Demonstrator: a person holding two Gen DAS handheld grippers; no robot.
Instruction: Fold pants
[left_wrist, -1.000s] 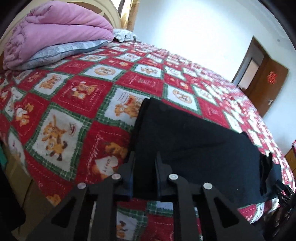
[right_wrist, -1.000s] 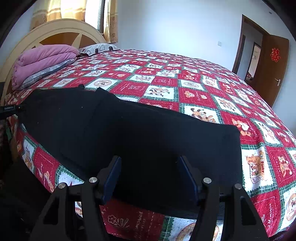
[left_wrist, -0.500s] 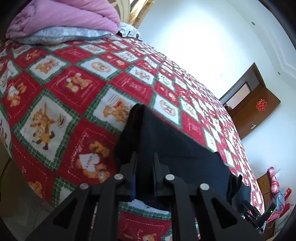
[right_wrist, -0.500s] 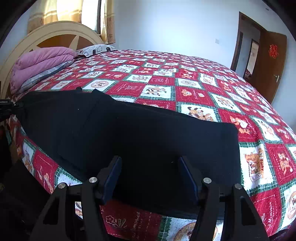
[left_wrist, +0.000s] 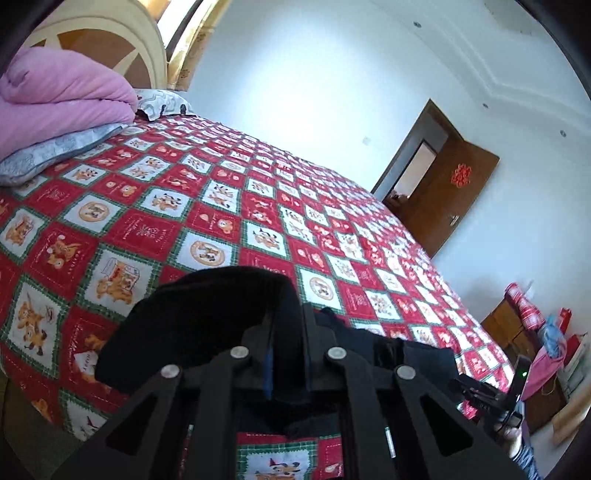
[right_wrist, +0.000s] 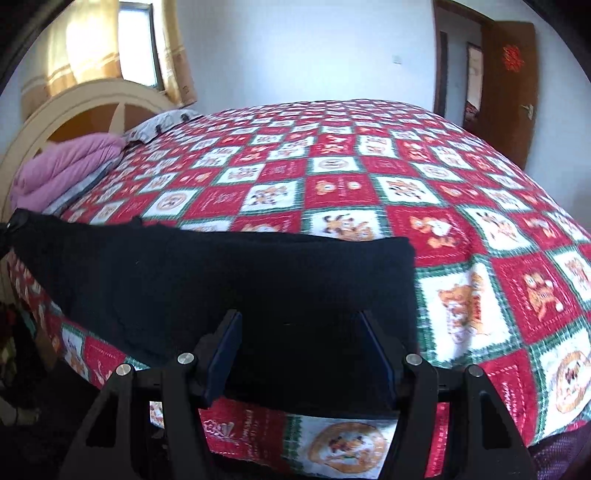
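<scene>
Left claw (left_wrist: 287, 325) pinches black pants (right_wrist: 229, 280) end; length runs along bed edge.

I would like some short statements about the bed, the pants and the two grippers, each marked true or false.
1. The left gripper is shut on the black pants. True.
2. The right gripper is pinching the pants. False: its jaws stand open above the cloth.
3. A pink blanket lies by the headboard. True.
4. The pants lie in the middle of the quilt. False: they lie along its near edge.
5. The door is shut. False: it stands open.
</scene>
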